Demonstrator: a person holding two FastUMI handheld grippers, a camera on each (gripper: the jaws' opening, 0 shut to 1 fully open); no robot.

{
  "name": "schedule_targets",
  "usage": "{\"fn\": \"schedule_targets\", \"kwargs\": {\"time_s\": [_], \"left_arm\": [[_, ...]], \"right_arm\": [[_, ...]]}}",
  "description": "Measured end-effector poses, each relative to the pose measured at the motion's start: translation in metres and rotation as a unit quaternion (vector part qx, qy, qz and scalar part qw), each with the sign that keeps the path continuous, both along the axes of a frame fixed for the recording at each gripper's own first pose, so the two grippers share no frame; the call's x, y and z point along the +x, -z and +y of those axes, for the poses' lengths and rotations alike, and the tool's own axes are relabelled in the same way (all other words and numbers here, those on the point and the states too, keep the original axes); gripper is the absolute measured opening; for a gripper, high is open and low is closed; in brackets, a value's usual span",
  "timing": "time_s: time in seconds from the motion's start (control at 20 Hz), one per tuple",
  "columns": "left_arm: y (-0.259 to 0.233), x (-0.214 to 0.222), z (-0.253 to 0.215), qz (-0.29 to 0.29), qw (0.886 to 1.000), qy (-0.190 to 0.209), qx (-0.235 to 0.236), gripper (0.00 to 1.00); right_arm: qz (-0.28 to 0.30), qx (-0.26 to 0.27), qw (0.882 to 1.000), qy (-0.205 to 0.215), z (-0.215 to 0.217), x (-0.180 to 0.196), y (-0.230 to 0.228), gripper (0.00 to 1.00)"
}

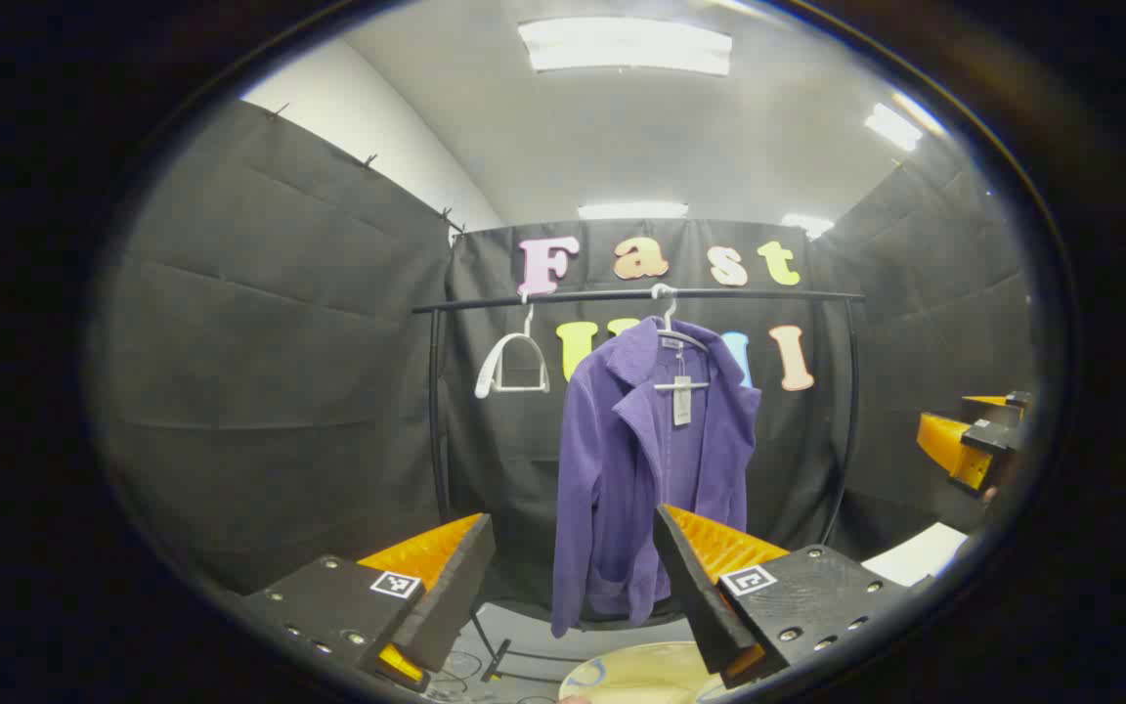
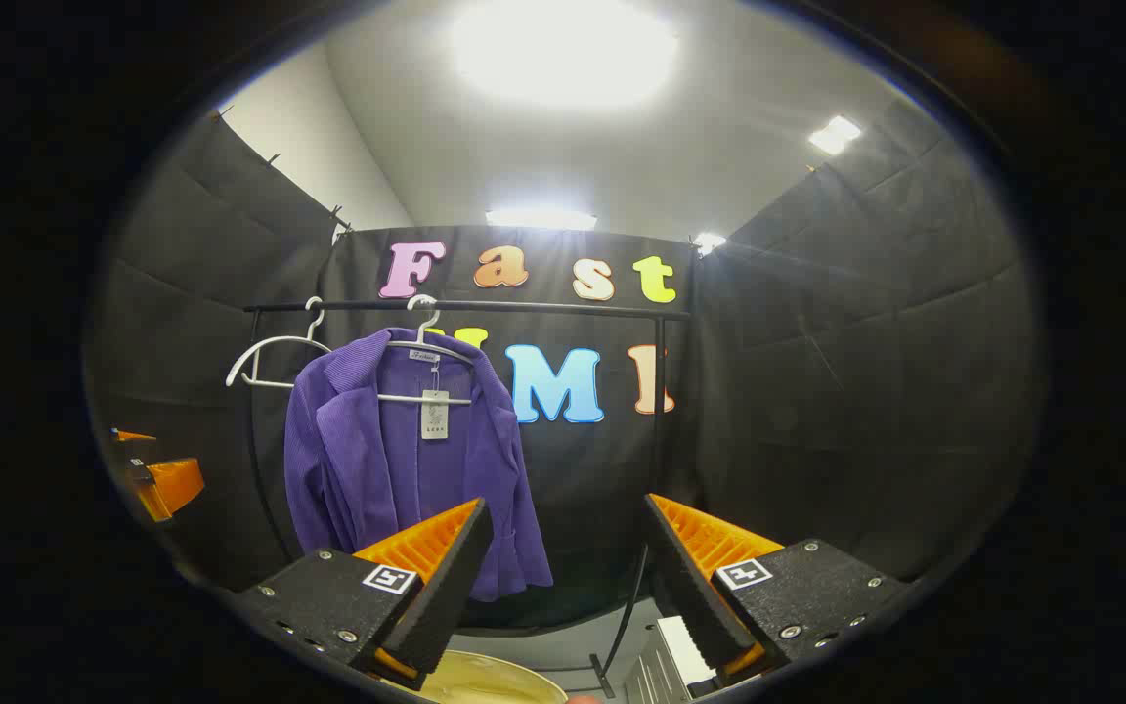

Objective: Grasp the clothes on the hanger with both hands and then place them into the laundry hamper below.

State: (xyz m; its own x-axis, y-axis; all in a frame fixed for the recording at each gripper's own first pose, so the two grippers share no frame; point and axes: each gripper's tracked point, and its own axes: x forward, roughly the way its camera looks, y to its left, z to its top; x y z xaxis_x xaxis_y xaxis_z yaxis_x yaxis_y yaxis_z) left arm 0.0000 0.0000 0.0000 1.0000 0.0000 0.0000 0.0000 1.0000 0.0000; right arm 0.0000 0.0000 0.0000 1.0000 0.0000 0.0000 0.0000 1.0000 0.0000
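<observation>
The purple jacket (image 1: 656,469) hangs on a white hanger (image 1: 672,332) from the rail (image 1: 636,294), well ahead of both grippers, with the pale hamper (image 1: 641,675) low in front of it. The left gripper (image 1: 573,577) and right gripper (image 2: 568,572) are both released, fingers spread and holding nothing. To do the reach well, I would bring one to each shoulder, pinch thick cloth rather than the tag (image 2: 434,415), and lift clear of the hanger before lowering.

Illumination comes from ceiling light panels (image 1: 625,45). In the right gripper view the nearest ceiling panel (image 2: 563,51) is blown out to white glare. Booth walls read dim, the ceiling bright. Fisheye distortion bows the clothes rail (image 1: 636,294) and the wall seams; both views soften and darken at the rim.
</observation>
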Motion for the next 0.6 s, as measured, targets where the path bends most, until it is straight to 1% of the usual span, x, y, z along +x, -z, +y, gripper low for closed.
{"fn": "schedule_targets", "kwargs": {"time_s": [0.3,0.6], "left_arm": [[-0.0005,-0.0039,0.0030,0.002,1.000,0.000,0.000,1.00],[-0.0059,0.0023,-0.0048,-0.004,1.000,0.005,0.008,1.00]], "right_arm": [[-0.005,0.007,1.000,0.001,0.0009,-0.0014,-0.0030,0.95],[-0.002,0.006,1.000,0.003,-0.0015,0.0007,-0.0005,0.95]]}}
